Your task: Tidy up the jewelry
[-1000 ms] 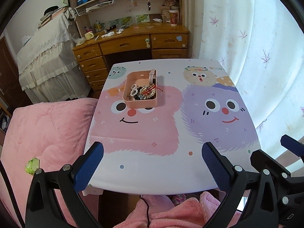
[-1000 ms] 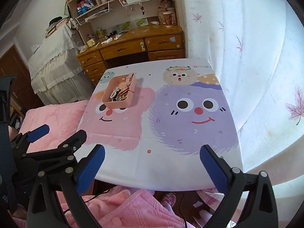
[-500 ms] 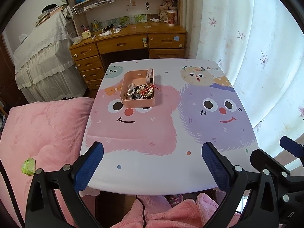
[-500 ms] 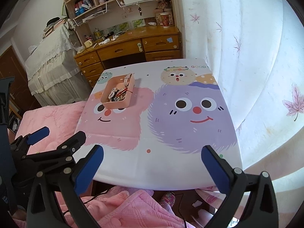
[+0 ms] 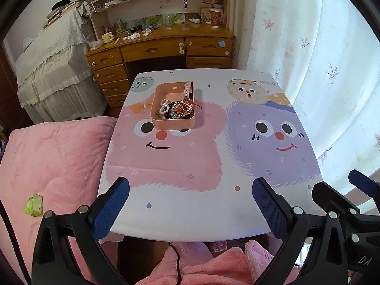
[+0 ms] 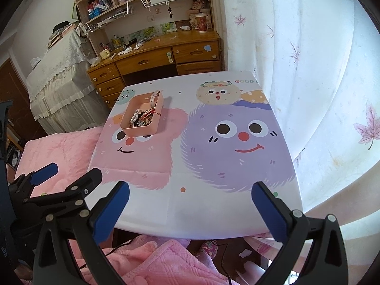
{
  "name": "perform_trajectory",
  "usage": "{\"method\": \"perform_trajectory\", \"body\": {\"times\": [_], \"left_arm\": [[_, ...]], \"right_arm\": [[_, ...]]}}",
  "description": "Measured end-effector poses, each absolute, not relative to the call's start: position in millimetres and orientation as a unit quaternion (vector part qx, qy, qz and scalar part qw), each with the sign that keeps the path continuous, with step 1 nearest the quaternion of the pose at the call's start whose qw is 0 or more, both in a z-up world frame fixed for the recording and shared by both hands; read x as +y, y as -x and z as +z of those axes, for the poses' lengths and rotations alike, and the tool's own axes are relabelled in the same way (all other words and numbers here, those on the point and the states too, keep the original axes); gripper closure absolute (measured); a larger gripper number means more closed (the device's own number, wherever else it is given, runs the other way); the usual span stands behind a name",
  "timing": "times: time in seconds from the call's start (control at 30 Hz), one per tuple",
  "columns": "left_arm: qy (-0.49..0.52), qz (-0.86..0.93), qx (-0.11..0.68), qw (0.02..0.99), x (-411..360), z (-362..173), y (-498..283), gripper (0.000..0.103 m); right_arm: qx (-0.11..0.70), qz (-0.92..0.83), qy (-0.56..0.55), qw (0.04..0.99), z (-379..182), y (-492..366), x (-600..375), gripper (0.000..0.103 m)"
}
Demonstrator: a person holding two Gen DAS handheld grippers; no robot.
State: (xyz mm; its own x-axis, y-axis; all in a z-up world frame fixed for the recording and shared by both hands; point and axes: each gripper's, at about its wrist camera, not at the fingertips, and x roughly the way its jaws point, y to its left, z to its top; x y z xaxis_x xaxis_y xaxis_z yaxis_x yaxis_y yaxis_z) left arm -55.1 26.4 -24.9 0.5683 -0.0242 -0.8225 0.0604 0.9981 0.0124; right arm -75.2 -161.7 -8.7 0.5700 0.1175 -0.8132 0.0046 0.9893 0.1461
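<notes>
A pink open box (image 5: 174, 124) stands on the far left part of the cartoon-printed table (image 5: 190, 213). It holds a heap of jewelry (image 5: 174, 111): a pearl bracelet, dark beads, a gold piece with red cord. A pale watch (image 5: 188, 90) leans on the box's right rim. The box also shows in the right wrist view (image 6: 140, 130). My left gripper (image 5: 191, 207) is open and empty, over the table's near edge. My right gripper (image 6: 190, 210) is open and empty beside it, also at the near edge.
A pink quilted bed (image 5: 47, 166) lies left of the table, with a green packet (image 5: 33, 204) on it. A wooden desk (image 5: 161, 45) with shelves stands behind. A white curtain (image 5: 320, 59) hangs on the right. Pink fabric (image 5: 201, 266) lies below the near edge.
Both views have shifted slightly, with the table and box a little lower and nearer in view. Both grippers stay open and empty. The box and jewelry have not moved.
</notes>
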Motion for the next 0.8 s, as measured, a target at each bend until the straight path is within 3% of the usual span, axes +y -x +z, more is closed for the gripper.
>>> {"method": "perform_trajectory", "body": {"times": [0.8], "left_arm": [[-0.026, -0.018, 0.459, 0.888, 28.0, -21.0, 55.9, 0.001]], "right_arm": [[0.461, 0.029, -0.062, 0.885, -9.8, 74.7, -161.3, 0.0]]}}
